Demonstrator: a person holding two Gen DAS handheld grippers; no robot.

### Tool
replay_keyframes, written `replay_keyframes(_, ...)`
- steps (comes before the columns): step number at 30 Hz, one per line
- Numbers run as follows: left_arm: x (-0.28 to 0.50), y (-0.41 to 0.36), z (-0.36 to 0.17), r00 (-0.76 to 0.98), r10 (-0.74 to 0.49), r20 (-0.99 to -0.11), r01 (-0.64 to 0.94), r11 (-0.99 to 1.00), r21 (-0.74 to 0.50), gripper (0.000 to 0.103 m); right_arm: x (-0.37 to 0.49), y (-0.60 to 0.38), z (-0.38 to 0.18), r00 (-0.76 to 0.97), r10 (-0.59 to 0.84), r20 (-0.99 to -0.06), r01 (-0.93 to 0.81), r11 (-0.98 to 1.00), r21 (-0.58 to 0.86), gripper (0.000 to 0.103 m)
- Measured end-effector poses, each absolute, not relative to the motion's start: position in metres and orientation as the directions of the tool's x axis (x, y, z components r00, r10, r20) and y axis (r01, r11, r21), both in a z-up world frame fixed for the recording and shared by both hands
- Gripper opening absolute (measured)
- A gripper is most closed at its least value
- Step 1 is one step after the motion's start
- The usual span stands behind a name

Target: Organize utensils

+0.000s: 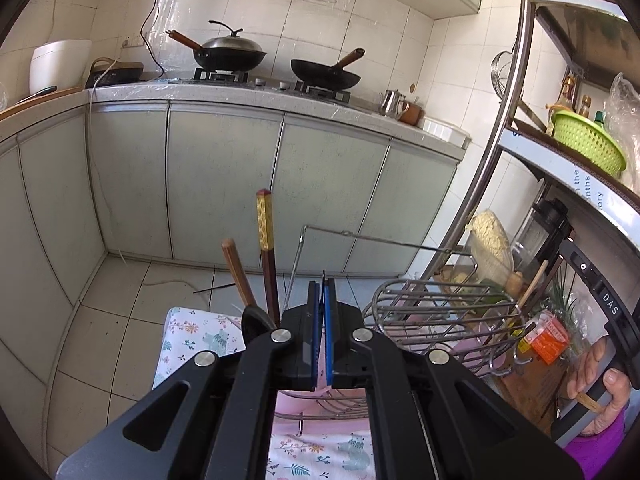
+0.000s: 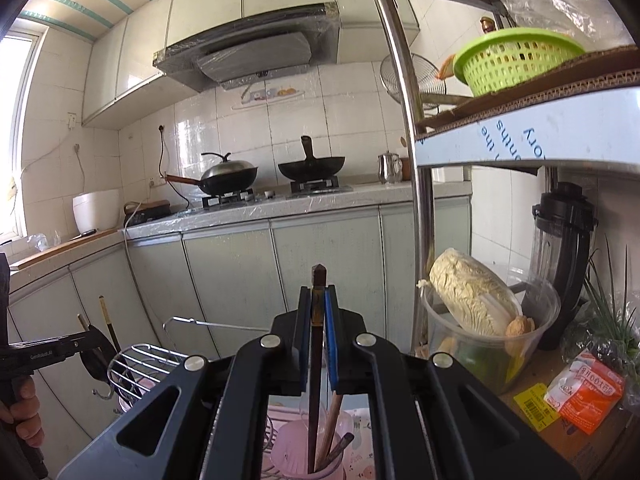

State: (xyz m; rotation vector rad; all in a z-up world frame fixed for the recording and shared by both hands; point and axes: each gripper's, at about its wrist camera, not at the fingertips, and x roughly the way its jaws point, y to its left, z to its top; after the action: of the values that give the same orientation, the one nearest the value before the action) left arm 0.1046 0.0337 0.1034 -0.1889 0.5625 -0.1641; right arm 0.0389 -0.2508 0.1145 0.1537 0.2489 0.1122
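Dark wooden chopstick (image 2: 318, 344), probably 1, upright in right hand-held gripper (image 2: 319, 332).

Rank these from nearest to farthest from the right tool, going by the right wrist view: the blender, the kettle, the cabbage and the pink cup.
1. Pink cup: directly under the right tool, which grips a dark chopstick.
2. Cabbage: just right, in a clear tub on the rack.
3. Blender: farther right, behind the tub.
4. Kettle: far counter, beside the stove.
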Motion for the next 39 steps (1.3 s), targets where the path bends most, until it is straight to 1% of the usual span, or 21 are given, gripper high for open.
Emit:
replay_keyframes(7,0.113,0.032,0.086,0.799,-0.218,-0.561,0.103,0.968,-0.229,0.001,0.043,-0.244,0.101,0.944,0.136,-0.300,-0.095,0.984,0.149,0.007)
replay_keyframes(11,0.114,0.031,0.081,0.791,-0.222,-0.571,0.108,0.968,-0.228,0.002,0.045,-0.242,0.095,0.936,0.138,-0.325,-0.095,0.985,0.146,0.007)
replay_keyframes(16,0.115,0.028,0.081,0.782,-0.229,-0.580,0.121,0.968,-0.220,0.004,0.049,-0.244,0.091,0.924,0.150,-0.352,-0.097,0.982,0.164,0.011)
replay_keyframes(17,0.115,0.028,0.081,0.780,-0.228,-0.582,0.120,0.969,-0.218,0.010,0.049,-0.245,0.091,0.921,0.154,-0.358,-0.099,0.981,0.168,0.017)
replay_keyframes(18,0.114,0.029,0.081,0.781,-0.226,-0.583,0.117,0.969,-0.218,0.017,0.049,-0.245,0.090,0.920,0.161,-0.358,-0.103,0.979,0.176,0.028)
replay_keyframes(19,0.114,0.029,0.082,0.782,-0.226,-0.580,0.116,0.968,-0.220,0.020,0.049,-0.246,0.091,0.921,0.165,-0.354,-0.105,0.977,0.183,0.032)
replay_keyframes(27,0.104,0.031,0.092,0.806,-0.231,-0.546,0.122,0.966,-0.228,0.036,0.038,-0.248,0.102,0.930,0.158,-0.332,-0.101,0.978,0.183,0.032)
replay_keyframes(34,0.083,0.020,0.106,0.840,-0.218,-0.497,0.154,0.974,-0.168,0.043,0.016,-0.247,0.116,0.944,0.157,-0.292,-0.106,0.978,0.181,0.032)
replay_keyframes(37,0.073,0.017,0.111,0.845,-0.228,-0.484,0.160,0.971,-0.178,0.046,0.004,-0.244,0.119,0.947,0.160,-0.277,-0.112,0.977,0.181,0.032)
replay_keyframes(38,0.071,0.017,0.111,0.848,-0.229,-0.478,0.158,0.970,-0.184,0.046,-0.001,-0.243,0.120,0.949,0.161,-0.270,-0.114,0.977,0.181,0.034)
replay_keyframes(39,0.066,0.017,0.112,0.853,-0.231,-0.468,0.156,0.969,-0.193,0.047,-0.006,-0.242,0.119,0.952,0.160,-0.259,-0.114,0.976,0.184,0.045)
